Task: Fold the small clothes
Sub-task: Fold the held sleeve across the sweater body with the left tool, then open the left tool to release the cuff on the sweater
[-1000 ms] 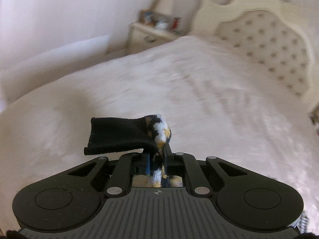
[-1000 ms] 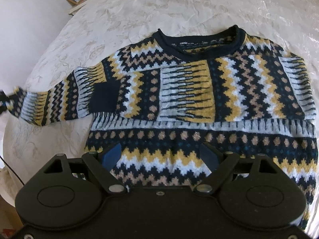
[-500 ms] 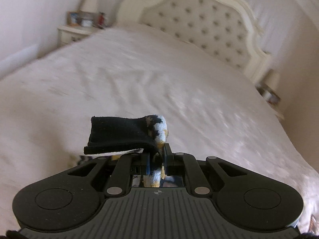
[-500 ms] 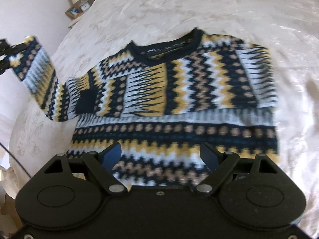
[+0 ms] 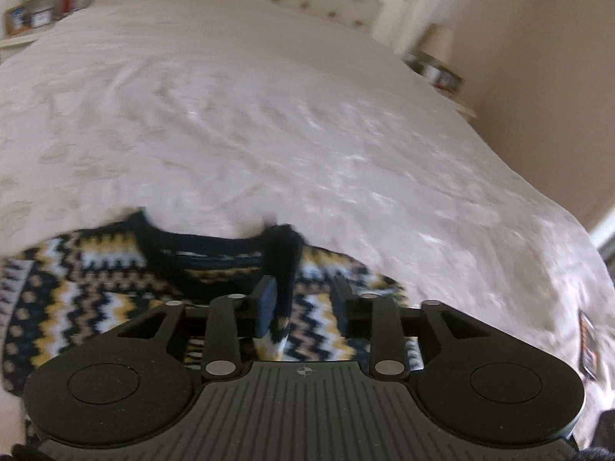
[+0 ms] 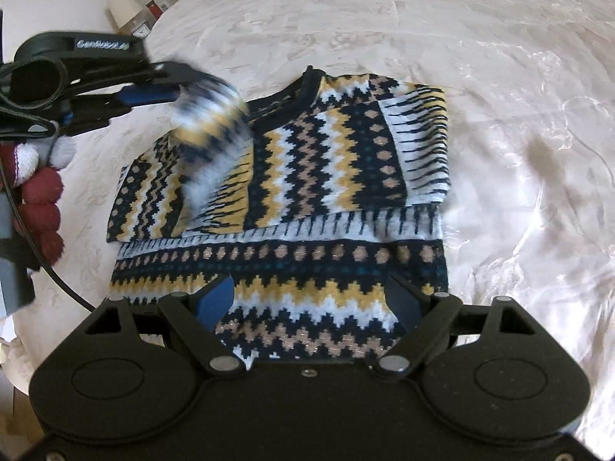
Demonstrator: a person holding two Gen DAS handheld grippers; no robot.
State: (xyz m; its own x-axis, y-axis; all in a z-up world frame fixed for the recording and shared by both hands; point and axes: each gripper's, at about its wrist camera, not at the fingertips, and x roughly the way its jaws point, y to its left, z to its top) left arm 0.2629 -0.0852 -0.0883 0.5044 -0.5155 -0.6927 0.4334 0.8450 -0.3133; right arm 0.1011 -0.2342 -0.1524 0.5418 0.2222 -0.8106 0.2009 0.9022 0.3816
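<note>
A patterned knit sweater [image 6: 292, 207] lies flat on a pale bedspread [image 6: 499, 96], its left sleeve [image 6: 209, 130] carried across the chest. The left gripper [image 5: 303, 299], jaws just opening, lets the cuff slip free. The right gripper [image 6: 309, 299] hangs released over the hem. Next, likely, comes folding the body. Lettering on the left gripper is blurred beyond reading

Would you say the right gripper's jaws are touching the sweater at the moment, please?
Cannot tell. In the right wrist view, the right gripper hangs open over the sweater's hem, but no contact or gap shows plainly.
</note>
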